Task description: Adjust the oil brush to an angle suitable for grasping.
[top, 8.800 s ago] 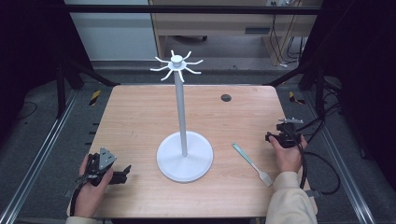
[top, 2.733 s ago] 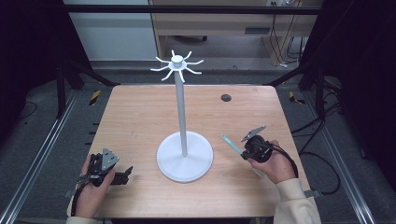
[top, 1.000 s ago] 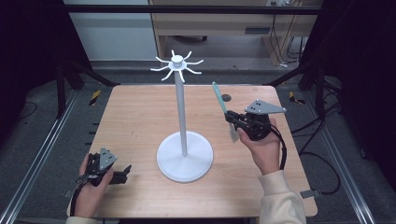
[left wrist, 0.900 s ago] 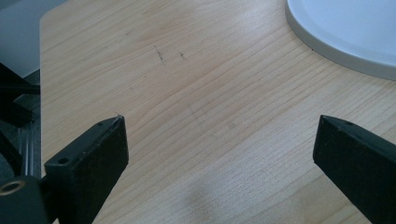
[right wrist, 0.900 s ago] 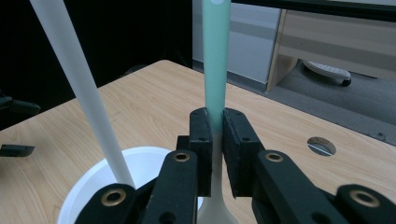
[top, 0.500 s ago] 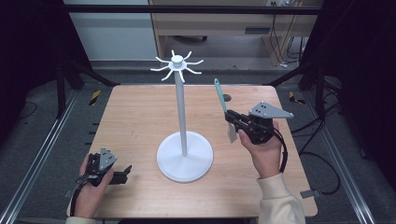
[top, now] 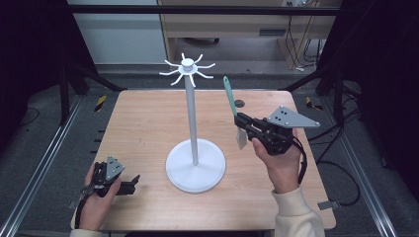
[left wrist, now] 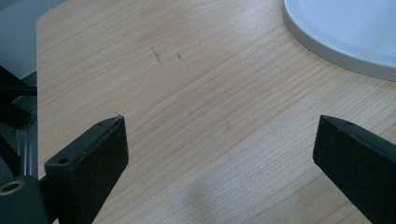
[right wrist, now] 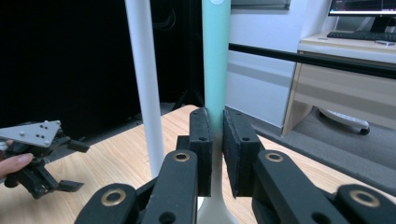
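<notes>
Overhead, we look down on a wooden table (top: 148, 123) with a white stand (top: 192, 123) at its middle: a round base, a thin upright pole and a ring of short hooks at the top. To the right of the pole we hold our right gripper (top: 243, 124) lifted above the tabletop, its jaws pressed onto a spatula (top: 231, 101). That tool stands nearly upright, its teal handle pointing up and its pale blade hanging below the jaws. Seen from the right gripper view, the handle (right wrist: 215, 56) rises straight out of the closed jaws, with the pole (right wrist: 144, 84) just beside it on the left and not touching it. At the table's near left corner we rest our left gripper (top: 129, 183) low on the wood, well apart from the base. Its own view shows both jaws spread wide over bare wood, nothing between them, and the rim of the base (left wrist: 345, 32) at upper right. Smallest of all, a dark round spot (top: 239, 103) sits near the far edge.
</notes>
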{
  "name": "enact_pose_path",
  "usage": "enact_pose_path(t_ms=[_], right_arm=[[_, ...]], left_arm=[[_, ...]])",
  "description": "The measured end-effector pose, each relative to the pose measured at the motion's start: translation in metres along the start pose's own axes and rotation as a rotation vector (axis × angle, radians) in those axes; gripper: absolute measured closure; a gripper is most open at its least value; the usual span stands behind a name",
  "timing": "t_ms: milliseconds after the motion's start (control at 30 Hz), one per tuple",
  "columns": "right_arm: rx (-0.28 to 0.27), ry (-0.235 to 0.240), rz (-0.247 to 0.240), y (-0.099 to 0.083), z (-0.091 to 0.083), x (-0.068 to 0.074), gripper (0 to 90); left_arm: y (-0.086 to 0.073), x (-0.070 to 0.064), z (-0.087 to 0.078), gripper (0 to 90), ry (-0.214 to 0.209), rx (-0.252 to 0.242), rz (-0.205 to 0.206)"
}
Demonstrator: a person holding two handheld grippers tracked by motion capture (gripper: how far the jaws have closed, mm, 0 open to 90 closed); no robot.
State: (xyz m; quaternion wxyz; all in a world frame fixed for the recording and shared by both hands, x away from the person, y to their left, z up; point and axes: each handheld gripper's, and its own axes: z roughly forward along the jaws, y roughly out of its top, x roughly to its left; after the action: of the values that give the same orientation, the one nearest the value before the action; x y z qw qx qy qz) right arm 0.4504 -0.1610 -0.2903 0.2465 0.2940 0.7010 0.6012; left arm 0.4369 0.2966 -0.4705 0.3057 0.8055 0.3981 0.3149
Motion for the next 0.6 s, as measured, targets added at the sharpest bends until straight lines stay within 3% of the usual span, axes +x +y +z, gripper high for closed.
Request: enact_pose_path(t_ms=[600], right_arm=[[-0.057,0.036,-0.012,0.013,-0.008,0.013,82.5]], left_arm=[[0.000,0.001,0.000,2.9,-0.005,0.000,-0.001]])
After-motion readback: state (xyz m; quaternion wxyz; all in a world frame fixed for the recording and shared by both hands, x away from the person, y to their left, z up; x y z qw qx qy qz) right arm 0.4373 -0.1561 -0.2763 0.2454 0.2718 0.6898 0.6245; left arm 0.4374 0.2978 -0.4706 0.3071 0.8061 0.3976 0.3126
